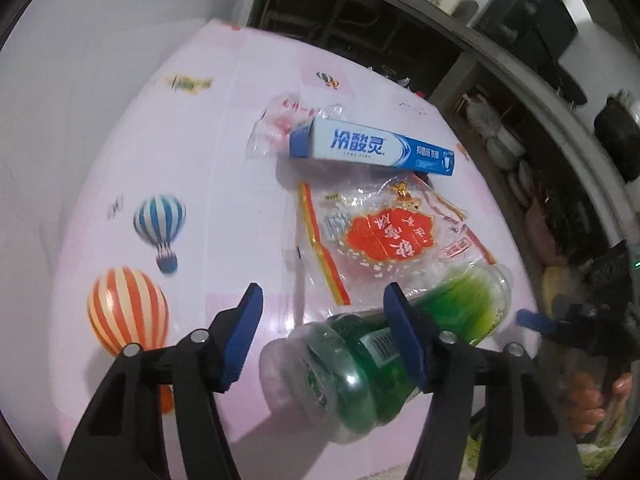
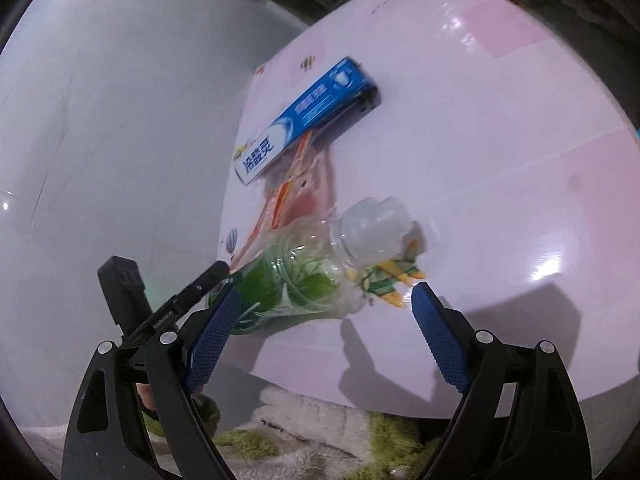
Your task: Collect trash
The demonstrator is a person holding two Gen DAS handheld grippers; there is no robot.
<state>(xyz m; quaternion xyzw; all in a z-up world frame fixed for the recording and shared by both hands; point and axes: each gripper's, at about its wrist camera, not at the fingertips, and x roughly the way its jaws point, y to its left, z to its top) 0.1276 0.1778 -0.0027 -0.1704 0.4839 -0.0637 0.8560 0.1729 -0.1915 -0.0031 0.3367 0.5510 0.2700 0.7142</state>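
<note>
left gripper [image 1: 322, 304] jaws open beside green bottle [image 1: 360, 364] on pink table [image 1: 208, 168].

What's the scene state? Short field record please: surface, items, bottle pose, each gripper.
surface: pink table with balloon prints
items: green bottle, toothpaste box, red-label wrapper, clear wrapper
bottle pose: on its side near the table's edge, white cap on
box: lies partly over both wrappers
left gripper: jaws open, astride the bottle's base end, no clamp visible
right gripper: jaws open, nothing held, bottle's neck just ahead
</note>
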